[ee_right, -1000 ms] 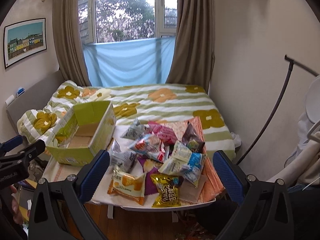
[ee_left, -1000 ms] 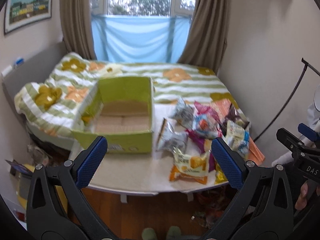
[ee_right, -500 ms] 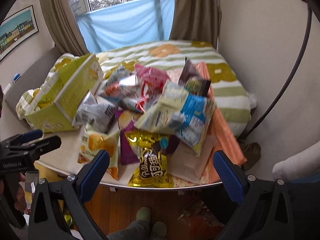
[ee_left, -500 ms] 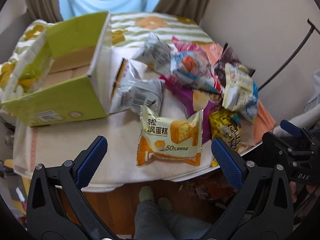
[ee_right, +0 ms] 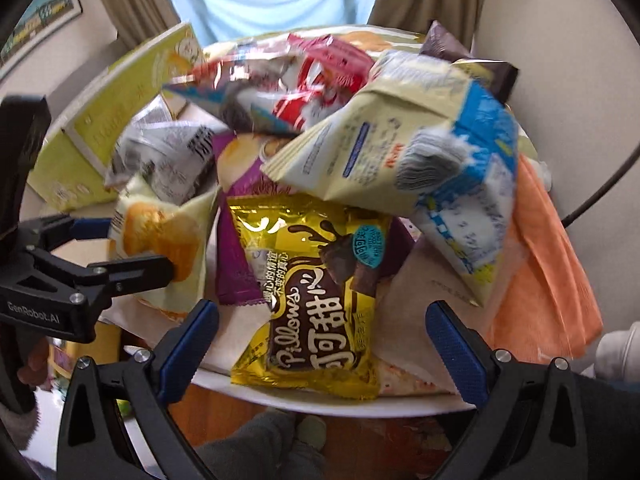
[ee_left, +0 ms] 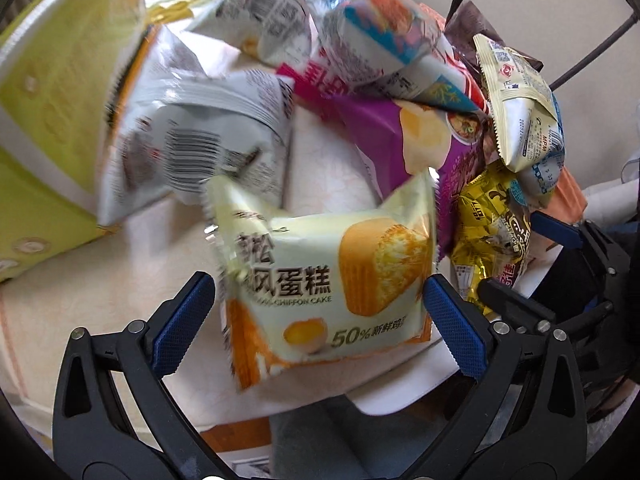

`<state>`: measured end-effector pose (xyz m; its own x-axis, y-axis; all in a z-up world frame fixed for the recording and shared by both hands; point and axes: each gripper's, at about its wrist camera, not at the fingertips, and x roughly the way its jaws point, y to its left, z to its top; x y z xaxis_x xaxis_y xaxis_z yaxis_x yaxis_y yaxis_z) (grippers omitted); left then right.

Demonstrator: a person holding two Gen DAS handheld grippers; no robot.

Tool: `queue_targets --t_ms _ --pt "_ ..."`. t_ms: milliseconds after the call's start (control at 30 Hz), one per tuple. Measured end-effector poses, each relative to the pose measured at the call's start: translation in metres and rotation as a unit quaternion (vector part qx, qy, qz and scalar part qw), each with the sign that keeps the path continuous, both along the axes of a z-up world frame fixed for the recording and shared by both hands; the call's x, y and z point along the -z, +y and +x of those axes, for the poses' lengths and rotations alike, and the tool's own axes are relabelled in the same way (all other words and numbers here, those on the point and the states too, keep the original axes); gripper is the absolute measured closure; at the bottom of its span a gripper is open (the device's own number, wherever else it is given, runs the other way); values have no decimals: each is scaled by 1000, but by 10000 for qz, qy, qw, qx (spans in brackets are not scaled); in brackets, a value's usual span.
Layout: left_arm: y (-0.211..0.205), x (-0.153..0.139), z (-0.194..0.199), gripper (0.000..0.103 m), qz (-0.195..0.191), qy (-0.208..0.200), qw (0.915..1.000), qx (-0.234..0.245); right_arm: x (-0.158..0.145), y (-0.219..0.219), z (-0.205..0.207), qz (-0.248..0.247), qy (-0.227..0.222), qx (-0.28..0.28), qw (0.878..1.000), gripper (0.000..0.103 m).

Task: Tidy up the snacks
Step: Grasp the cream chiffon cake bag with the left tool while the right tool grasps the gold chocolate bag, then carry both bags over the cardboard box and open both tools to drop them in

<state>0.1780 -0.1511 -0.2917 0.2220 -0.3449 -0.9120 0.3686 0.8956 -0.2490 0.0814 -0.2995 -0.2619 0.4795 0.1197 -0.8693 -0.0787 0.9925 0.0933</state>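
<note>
A cream and orange chiffon cake pack lies at the table's near edge, between the spread fingers of my open left gripper. The same pack shows at the left of the right wrist view. A yellow Pillows cocoa pack lies between the fingers of my open right gripper. Behind them is a heap of several snack bags, among them a grey-white bag, a purple bag and a cream and blue bag. A green cardboard box stands at the left.
The white round table ends just under both grippers. An orange cloth hangs at its right side. The person's grey-trousered legs and socked feet are below the edge. Curtains and a window are beyond.
Both grippers have come down and forward, close over the table edge. The left one now straddles the chiffon cake pack, the right one the yellow cocoa pack. Both stay open.
</note>
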Motion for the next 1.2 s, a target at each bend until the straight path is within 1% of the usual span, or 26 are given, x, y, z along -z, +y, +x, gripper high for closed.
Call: queue_targets --t_ms 100,133,167,200,267,300,367,433,467,500,533,567,667,733,867,1100,1133,1200 --pt "-3 8 4 0 -136 145 9998 45 3 5 4 -106 28 -101 9999 0" --pt "-4 10 5 2 -168 168 9997 60 4 5 5 -131 42 -115 9998 0" --pt "-4 12 6 5 -166 180 9997 71 5 8 6 -151 44 -122 9998 0" --pt "-5 12 5 11 -192 196 9996 93 6 9 8 -171 50 -125 9998 1" --pt "-6 15 9 13 -203 181 9996 96 8 14 9 -233 45 -132 9996 5" --pt "-6 17 11 16 -224 168 9995 117 9 17 10 -264 32 -148 9995 6" --pt "-4 14 7 17 -223 131 9996 139 10 21 11 -357 13 -171 9992 15" --pt "-8 6 -3 20 -231 85 9996 159 12 26 16 -445 7 -186 9988 22" --pt "-9 4 -5 20 -230 66 9996 165 12 28 18 -476 18 -190 9987 28" --pt "-10 2 -8 21 -224 38 9996 170 14 30 20 -537 14 -184 9984 29" --pt "-10 -1 -12 22 -219 19 9996 175 16 32 22 -598 3 -192 9980 34" --pt "-11 -1 -14 22 -201 4 9996 173 17 35 24 -648 -1 -229 9976 48" --pt "-13 -9 -20 26 -197 -29 9997 147 22 39 29 -596 50 -222 9980 57" --pt "-14 -13 -26 26 -222 -39 9996 150 21 39 29 -535 37 -239 9983 59" --pt "-9 -29 -37 26 -230 -173 9995 87 9 40 26 -386 -75 -274 9989 60" --pt "4 -59 -53 27 -267 -398 9986 -221 -8 50 21 -304 -316 -425 9981 61" --pt "11 -62 -60 27 -273 -449 9983 -265 -11 52 19 -299 -363 -452 9979 61" --pt "20 -76 -69 27 -285 -579 9972 -386 -17 54 19 -248 -434 -507 9975 61"
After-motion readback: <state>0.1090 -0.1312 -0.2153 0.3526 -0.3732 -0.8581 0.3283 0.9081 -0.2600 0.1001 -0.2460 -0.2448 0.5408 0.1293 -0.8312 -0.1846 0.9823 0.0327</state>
